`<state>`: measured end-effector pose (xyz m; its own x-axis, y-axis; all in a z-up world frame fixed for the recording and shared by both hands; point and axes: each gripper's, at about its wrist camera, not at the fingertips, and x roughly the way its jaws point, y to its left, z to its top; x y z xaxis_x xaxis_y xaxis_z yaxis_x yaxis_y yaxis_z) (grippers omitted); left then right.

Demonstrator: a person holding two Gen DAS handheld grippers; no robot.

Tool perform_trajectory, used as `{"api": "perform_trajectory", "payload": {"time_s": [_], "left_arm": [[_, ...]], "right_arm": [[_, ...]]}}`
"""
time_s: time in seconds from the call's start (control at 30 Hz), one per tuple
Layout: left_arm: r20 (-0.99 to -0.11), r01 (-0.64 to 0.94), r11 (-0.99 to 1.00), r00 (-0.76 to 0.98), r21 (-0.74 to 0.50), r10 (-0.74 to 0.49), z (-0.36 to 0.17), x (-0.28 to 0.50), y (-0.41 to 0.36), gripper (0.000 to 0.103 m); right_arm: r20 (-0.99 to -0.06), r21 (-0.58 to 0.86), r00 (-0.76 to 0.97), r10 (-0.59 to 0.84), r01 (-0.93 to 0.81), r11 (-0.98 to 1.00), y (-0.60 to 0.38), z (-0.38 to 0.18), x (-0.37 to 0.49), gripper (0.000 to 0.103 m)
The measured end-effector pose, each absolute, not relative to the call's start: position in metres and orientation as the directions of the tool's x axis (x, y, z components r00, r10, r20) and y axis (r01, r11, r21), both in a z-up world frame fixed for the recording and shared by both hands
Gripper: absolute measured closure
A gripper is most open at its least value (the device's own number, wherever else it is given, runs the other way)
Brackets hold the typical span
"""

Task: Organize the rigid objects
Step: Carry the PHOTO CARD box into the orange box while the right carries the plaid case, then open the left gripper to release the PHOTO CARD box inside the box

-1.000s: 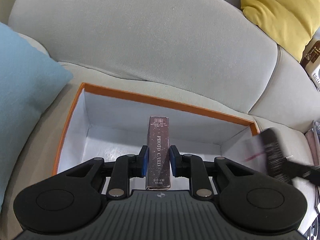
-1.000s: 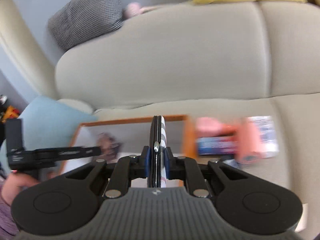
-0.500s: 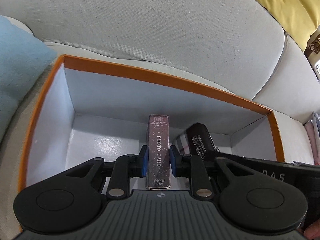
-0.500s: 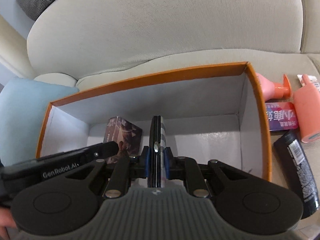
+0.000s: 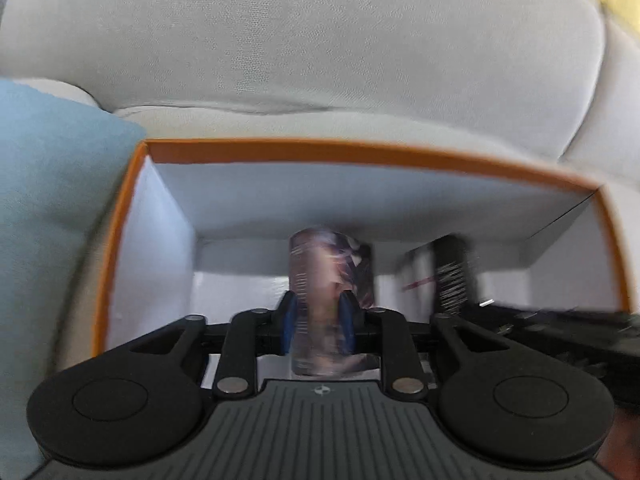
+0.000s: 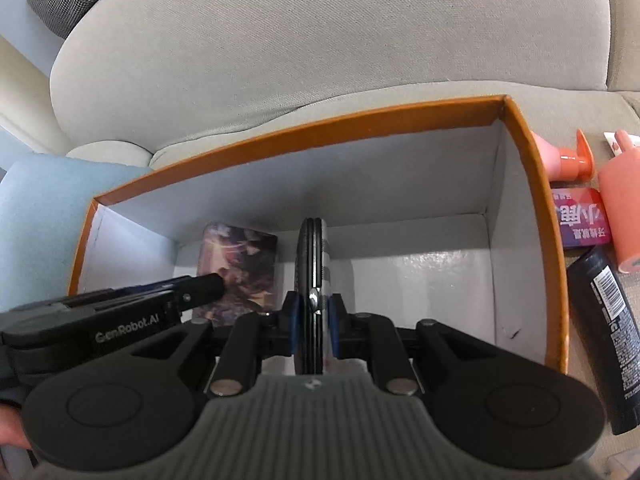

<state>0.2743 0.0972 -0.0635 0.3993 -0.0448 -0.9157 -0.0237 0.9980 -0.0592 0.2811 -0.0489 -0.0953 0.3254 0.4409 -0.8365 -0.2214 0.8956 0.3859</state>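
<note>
My left tool (image 5: 316, 322) clamps the card box (image 5: 330, 276) upright inside the orange box (image 6: 532, 208); letting go on this narrow end could topple it. My right tool (image 6: 314, 314), level beside it, grips a thin black item (image 6: 312, 264), possibly a flat case, low over the floor.

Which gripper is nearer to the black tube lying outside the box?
Right. The right gripper sits inside the orange box, with the black tube just beyond the box's right wall. The left gripper, holding the card box, is farther left.
</note>
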Motion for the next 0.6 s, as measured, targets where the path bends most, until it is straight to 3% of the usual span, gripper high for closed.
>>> {"api": "perform_trajectory", "payload": {"time_s": [0.37, 0.47, 0.6], "left_arm": [[-0.923, 0.066, 0.998, 0.382, -0.021, -0.045, -0.062, 0.264, 0.096, 0.078], [-0.938, 0.143, 0.990, 0.345, 0.014, -0.036, -0.061, 0.258, 0.094, 0.072], [-0.943, 0.216, 0.976, 0.328, 0.020, -0.053, -0.057, 0.245, 0.094, 0.056]], "right_arm": [[-0.843, 0.374, 0.324, 0.430, -0.221, 0.900, -0.058, -0.093, 0.280, 0.087], [-0.843, 0.378, 0.324, 0.430, -0.214, 0.901, -0.057, -0.093, 0.280, 0.087], [-0.839, 0.381, 0.325, 0.435, -0.220, 0.898, -0.047, -0.096, 0.278, 0.087]]}}
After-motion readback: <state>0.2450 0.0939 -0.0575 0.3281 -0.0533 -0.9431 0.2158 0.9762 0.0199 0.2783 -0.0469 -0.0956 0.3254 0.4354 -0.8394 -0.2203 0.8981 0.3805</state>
